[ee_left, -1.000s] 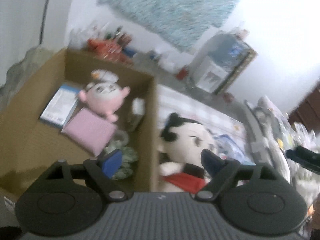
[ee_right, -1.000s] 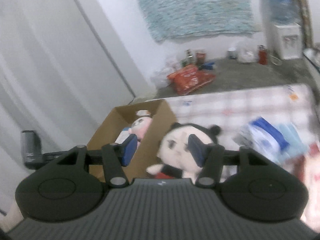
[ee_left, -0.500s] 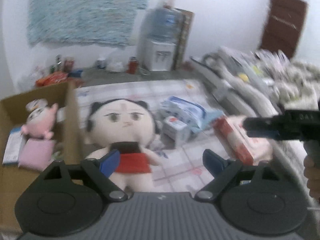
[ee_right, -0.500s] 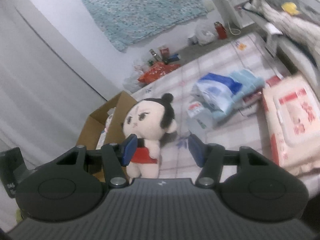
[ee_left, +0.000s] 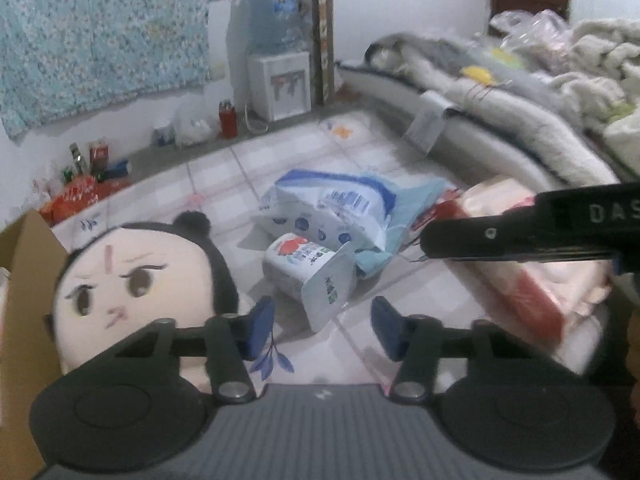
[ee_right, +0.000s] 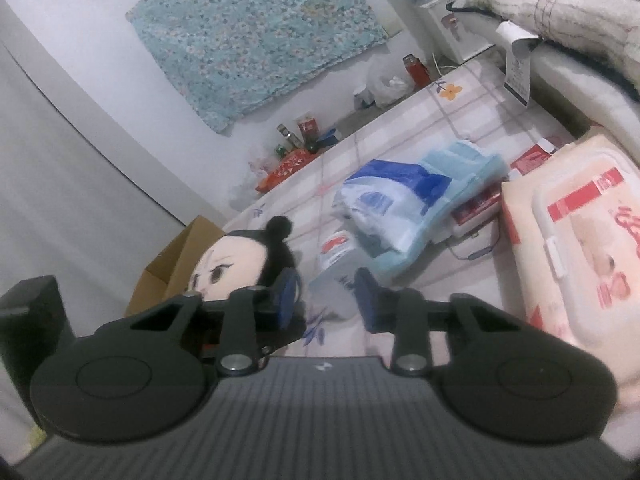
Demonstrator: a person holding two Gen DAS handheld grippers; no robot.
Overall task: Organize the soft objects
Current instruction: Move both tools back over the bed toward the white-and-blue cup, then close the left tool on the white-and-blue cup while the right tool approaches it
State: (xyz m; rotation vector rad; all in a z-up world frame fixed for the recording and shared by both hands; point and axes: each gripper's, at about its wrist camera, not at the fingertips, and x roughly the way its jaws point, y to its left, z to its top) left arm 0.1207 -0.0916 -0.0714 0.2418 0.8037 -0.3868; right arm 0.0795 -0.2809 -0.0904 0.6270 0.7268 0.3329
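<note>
A tiled floor mat runs up to a white wall hung with a pale blue cloth [ee_left: 100, 32]; bedding is heaped along one side. Both grippers are narrowing with nothing between their pads. The left gripper [ee_left: 320, 326] points at a small white tissue pack [ee_left: 308, 276] lying against a blue-and-white bag [ee_left: 332, 208]; the right gripper [ee_right: 326, 300] hovers nearby, a large pink wipes pack [ee_right: 580, 248] beside it. I'd say the tissue pack comes next: better to open up again, straddle its middle and squeeze gently so it doesn't slip. The plush doll [ee_left: 140, 284] leans against the cardboard box [ee_right: 176, 256], whose contents are hidden from here
</note>
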